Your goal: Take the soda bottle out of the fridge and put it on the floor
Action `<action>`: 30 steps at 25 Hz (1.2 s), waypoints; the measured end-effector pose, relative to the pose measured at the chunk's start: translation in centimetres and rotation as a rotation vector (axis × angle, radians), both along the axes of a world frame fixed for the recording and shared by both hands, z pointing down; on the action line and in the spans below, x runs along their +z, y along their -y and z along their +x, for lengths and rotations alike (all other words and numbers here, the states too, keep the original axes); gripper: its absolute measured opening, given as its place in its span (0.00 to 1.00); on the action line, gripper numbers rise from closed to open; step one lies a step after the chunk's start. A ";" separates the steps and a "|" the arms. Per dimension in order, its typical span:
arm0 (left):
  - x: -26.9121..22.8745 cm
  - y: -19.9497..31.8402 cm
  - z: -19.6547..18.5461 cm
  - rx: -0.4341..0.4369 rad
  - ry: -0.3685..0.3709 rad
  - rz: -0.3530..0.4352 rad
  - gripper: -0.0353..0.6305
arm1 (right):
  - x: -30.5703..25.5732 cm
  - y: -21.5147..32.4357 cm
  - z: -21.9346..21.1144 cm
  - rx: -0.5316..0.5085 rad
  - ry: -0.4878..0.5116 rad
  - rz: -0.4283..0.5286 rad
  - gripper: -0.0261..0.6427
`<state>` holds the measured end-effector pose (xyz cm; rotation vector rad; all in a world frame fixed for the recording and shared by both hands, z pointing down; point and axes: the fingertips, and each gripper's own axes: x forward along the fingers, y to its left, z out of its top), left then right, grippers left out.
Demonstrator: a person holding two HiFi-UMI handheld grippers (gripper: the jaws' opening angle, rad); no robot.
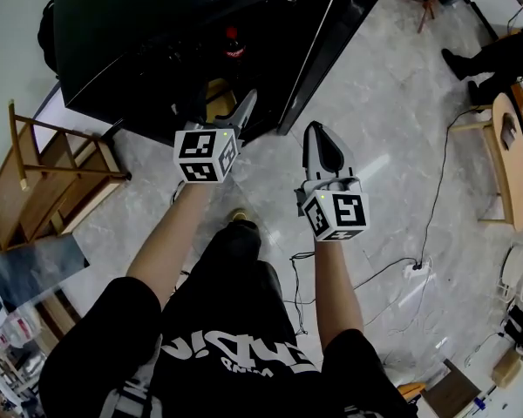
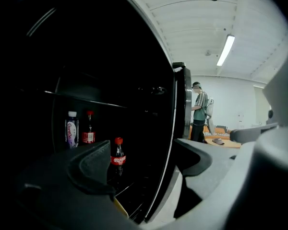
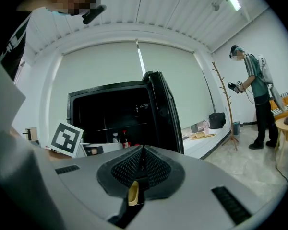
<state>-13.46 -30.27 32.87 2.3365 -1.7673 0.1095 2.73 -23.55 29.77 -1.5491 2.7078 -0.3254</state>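
**A:** Where is the soda bottle (image 2: 118, 158) to be found?

**B:** It is seen upright inside the open fridge (image 1: 148, 42), low down and near the front, red cap (image 2: 118, 141) uppermost. A second cola bottle (image 2: 88, 132) is stood on the shelf (image 2: 86, 99) level above, just beside a white-capped bottle (image 2: 72, 131). Neither is touched.

**A:** And how are the jaws set?

**B:** The left gripper (image 2: 144, 163) is held before the opening with its jaws spread wide. Nothing is pressed between them. The lower bottle is framed in the gap but lies well apart from the pads. The right gripper (image 3: 141, 166) is held over the floor (image 1: 401, 103), its jaws closed together on nothing.

**A:** How is the bottle expected to handle?

**B:** It appears filled with dark drink, so some weight for its size is to be reckoned with. The plastic is judged stiff while full and capped. It is also smooth and round, and perhaps damp from the cold, so a slip is to be guarded against.

**A:** Where should it be taken?

**B:** The body is probably best gripped squarely at the red label (image 2: 118, 160), across the widest part. The cap and narrow neck are better avoided, since the bottle could swing below them. It should be carried upright until it is stood on the floor.
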 end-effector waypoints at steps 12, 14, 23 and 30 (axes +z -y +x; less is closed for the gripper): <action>6.7 8.5 -1.7 -0.049 0.103 -0.027 0.65 | 3.5 1.6 -1.1 -0.010 0.003 -0.031 0.07; 7.6 9.8 -1.9 -0.055 0.119 -0.031 0.65 | 3.7 1.8 -0.9 -0.004 0.002 -0.038 0.07; 11.8 15.1 -3.7 -0.110 0.125 -0.069 0.65 | 6.0 2.4 -1.4 -0.014 0.001 -0.078 0.07; 13.2 17.3 -3.9 -0.102 0.118 -0.088 0.60 | 7.8 2.4 -1.6 -0.016 0.010 -0.107 0.07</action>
